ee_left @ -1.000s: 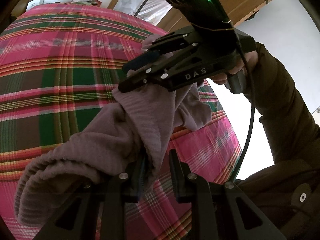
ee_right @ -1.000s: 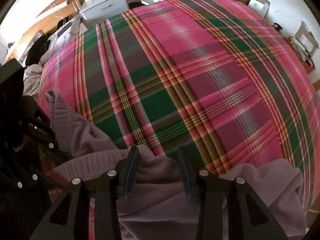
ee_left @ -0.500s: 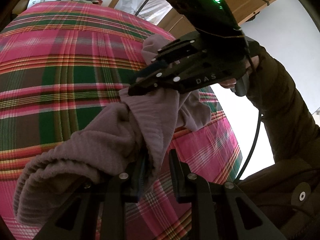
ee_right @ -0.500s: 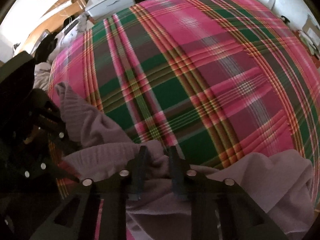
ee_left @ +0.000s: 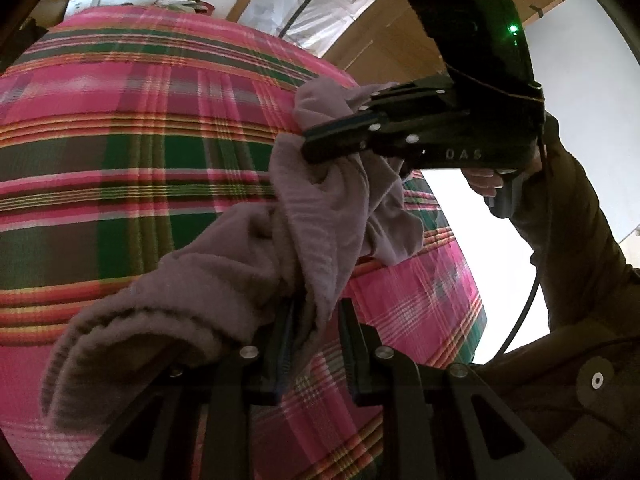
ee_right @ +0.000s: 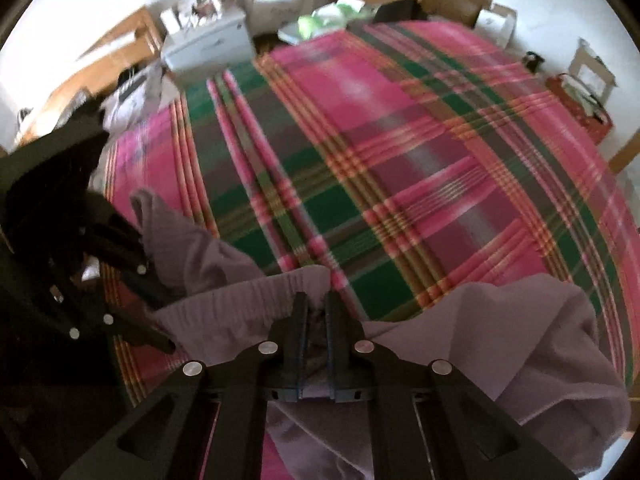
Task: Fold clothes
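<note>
A mauve ribbed knit garment [ee_left: 200, 280] hangs bunched between both grippers above a bed with a pink and green plaid cover [ee_left: 120, 160]. My left gripper [ee_left: 316, 320] is shut on a thick fold of it, and a sleeve-like roll droops to the lower left. Up and to the right, my right gripper [ee_left: 310, 146] pinches another part of the cloth. In the right wrist view the right gripper [ee_right: 316, 300] is shut on a ribbed edge of the garment [ee_right: 500, 340], whose bulk spills to the right over the plaid cover [ee_right: 400, 160].
A person's hand [ee_left: 484, 176] and dark brown sleeve [ee_left: 580, 260] hold the right gripper. The bed's edge [ee_left: 476, 320] runs close on the right. White drawers [ee_right: 208, 44], cardboard boxes [ee_right: 592, 72] and wooden furniture [ee_left: 400, 52] stand round the bed.
My right gripper went from open around the garment's edge to shut on it, then rose and moved right, pulling the cloth up. The left gripper kept its hold.
</note>
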Available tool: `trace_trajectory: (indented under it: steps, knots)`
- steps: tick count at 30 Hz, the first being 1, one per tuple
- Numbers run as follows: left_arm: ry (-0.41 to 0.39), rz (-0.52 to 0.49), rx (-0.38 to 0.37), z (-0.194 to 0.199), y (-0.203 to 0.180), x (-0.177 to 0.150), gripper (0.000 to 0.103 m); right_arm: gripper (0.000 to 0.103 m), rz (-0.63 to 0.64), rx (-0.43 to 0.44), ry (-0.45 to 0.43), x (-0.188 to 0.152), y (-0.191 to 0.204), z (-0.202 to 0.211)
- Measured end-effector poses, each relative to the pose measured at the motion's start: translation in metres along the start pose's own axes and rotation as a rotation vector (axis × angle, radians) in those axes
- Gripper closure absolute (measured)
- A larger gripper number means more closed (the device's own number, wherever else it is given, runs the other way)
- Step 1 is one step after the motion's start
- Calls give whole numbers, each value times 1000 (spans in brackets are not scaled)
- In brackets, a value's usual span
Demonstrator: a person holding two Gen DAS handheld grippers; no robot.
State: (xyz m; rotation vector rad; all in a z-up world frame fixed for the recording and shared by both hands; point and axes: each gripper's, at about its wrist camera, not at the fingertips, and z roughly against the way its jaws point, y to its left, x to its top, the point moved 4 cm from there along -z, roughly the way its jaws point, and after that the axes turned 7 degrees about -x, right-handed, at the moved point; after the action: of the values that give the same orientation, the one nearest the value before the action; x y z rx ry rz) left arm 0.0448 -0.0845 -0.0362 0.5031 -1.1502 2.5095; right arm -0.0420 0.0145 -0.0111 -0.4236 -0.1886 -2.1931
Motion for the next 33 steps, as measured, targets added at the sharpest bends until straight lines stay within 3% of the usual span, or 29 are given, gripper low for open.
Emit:
trace_trajectory:
  steps: [8, 13, 24, 33]
  knots:
    - [-70, 43, 61, 31, 12, -6, 81, 96, -61, -59, -143, 14, -13, 28]
    - [-140, 83, 91, 53, 23, -8, 81, 96, -104, -108, -200, 31, -11, 19]
    - [-162, 194, 233, 69, 59, -18, 78, 96, -178, -224, -267, 53, -38, 3]
    - [-173, 258, 278, 80, 72, -26, 78, 96, -165, -298, -291, 74, -45, -10]
